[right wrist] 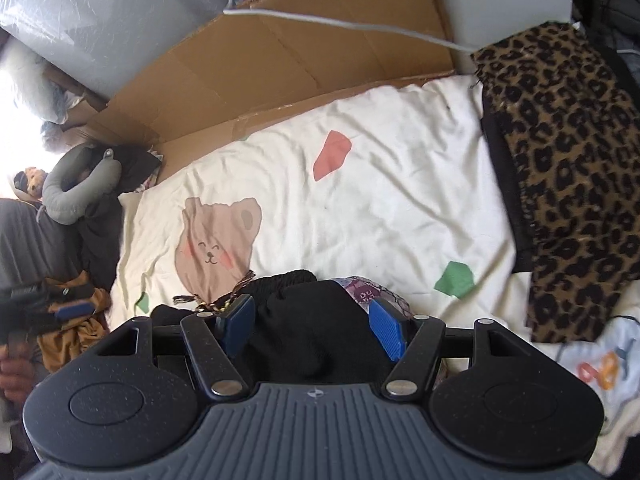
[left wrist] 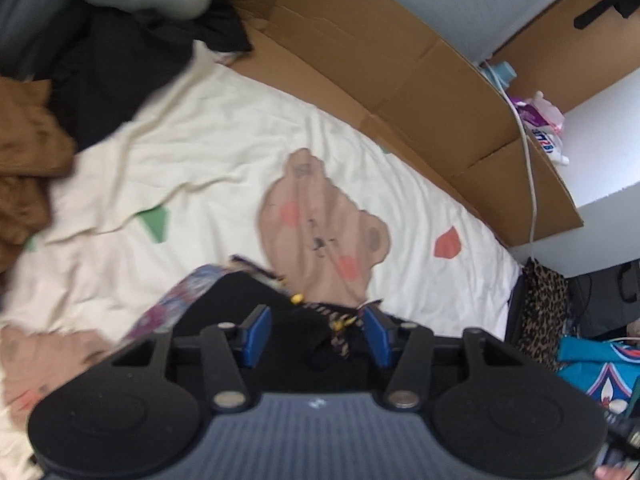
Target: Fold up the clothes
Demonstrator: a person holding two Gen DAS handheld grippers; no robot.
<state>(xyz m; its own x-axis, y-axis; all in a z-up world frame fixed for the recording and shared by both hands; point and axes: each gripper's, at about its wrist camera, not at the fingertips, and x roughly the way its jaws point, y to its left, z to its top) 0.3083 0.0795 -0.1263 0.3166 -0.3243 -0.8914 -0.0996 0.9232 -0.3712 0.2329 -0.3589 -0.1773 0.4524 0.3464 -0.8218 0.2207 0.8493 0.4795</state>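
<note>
The black garment [right wrist: 316, 320] lies bunched on the bed sheet [right wrist: 360, 208], near the front edge of the bed and right under both cameras. A patterned purple trim [left wrist: 180, 300] runs along its edge, and a braided cord with yellow beads [left wrist: 320, 312] trails from it across the printed bear [left wrist: 320, 232] on the cream sheet. In the left wrist view, the left hand-held gripper [left wrist: 318, 332] has its blue fingers [left wrist: 256, 324] spread apart, with the black cloth and the beaded cord lying in the gap between them; whether either finger touches the cloth cannot be told through the blur. In the right wrist view, the right hand-held gripper [right wrist: 316, 324] is likewise spread wide, its blue pads [right wrist: 386, 328] standing on either side of a raised hump of the black garment without closing on it. A leopard-print cloth [right wrist: 568, 184] lies over the right end of the bed, well apart from the garment. At the other end sits a pile of clothes with a brown piece [left wrist: 28, 160] and dark fabric, topped by a grey neck pillow [right wrist: 76, 188]. Flattened cardboard [right wrist: 280, 60] stands along the far side of the bed against the wall, with a white cable [right wrist: 360, 28] draped across it.
</note>
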